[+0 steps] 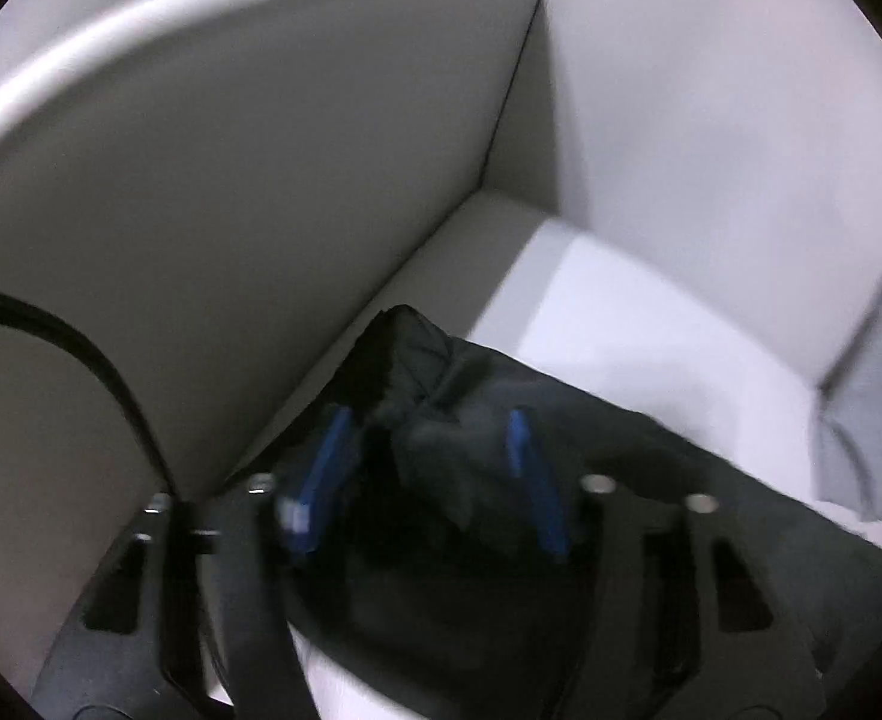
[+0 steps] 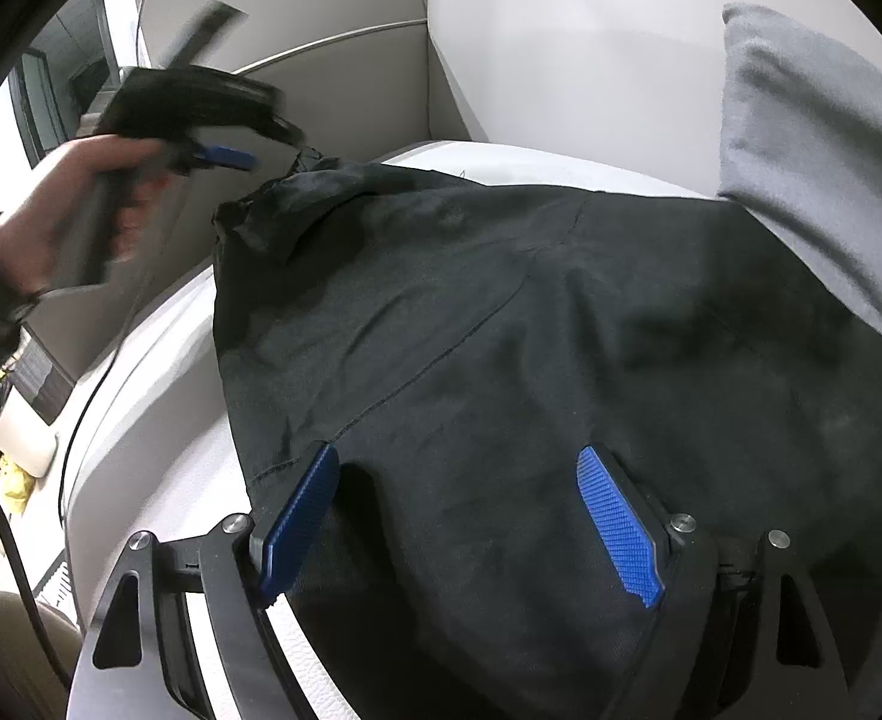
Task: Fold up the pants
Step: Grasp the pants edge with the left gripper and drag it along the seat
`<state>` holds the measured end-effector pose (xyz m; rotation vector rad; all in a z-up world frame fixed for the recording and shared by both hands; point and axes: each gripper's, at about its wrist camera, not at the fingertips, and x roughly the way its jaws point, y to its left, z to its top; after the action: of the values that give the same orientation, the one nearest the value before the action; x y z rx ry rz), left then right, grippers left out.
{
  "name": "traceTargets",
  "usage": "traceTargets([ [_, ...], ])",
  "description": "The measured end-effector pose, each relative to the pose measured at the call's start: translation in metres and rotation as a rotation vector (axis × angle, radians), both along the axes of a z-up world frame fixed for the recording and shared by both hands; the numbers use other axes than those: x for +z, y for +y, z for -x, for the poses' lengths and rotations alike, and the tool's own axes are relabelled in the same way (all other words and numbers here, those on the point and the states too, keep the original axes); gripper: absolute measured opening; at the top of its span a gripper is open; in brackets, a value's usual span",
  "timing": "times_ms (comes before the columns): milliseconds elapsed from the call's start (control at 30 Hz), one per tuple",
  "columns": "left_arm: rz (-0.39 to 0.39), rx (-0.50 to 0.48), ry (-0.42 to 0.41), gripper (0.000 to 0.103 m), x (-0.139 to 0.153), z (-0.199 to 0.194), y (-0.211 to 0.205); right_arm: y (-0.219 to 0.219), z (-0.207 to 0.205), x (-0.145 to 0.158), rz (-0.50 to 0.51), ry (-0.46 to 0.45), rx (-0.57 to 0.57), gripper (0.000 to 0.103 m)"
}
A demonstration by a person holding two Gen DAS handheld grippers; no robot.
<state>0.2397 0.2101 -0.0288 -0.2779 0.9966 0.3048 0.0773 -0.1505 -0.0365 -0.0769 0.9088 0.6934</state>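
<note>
Black pants (image 2: 501,312) lie spread over a white sofa seat (image 2: 141,420), with a bunched corner at the far left by the armrest. My right gripper (image 2: 458,453) stands open low over their near part, and the blue pads are wide apart above the cloth. My left gripper (image 2: 231,156), held by a hand (image 2: 39,222), hovers just above and left of that bunched corner. In the left wrist view the left gripper (image 1: 429,420) is open. The rumpled pants (image 1: 501,540) show beyond its pads, which do not press on them.
A grey cushion (image 2: 813,150) leans on the backrest at the right, touching the pants' far edge, and shows again as the cushion (image 1: 879,390). A beige armrest (image 1: 231,210) rises at the left. A black cable (image 2: 99,384) trails across it.
</note>
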Motion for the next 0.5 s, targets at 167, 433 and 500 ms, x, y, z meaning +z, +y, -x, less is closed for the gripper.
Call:
traceTargets([
  [167,-0.104,-0.019,0.017,0.012,-0.016,-0.025,0.005,-0.001,-0.001,-0.001,-0.007,0.004,0.0,0.084],
  [433,-0.123,0.039,-0.086,0.012,0.025,0.005,0.004,-0.001,-0.002,-0.003,-0.004,0.009,-0.001,0.084],
  [500,-0.077,-0.002,-0.178,0.013,0.039,0.031,-0.009,0.001,-0.001,-0.002,0.006,0.0,-0.002,0.084],
])
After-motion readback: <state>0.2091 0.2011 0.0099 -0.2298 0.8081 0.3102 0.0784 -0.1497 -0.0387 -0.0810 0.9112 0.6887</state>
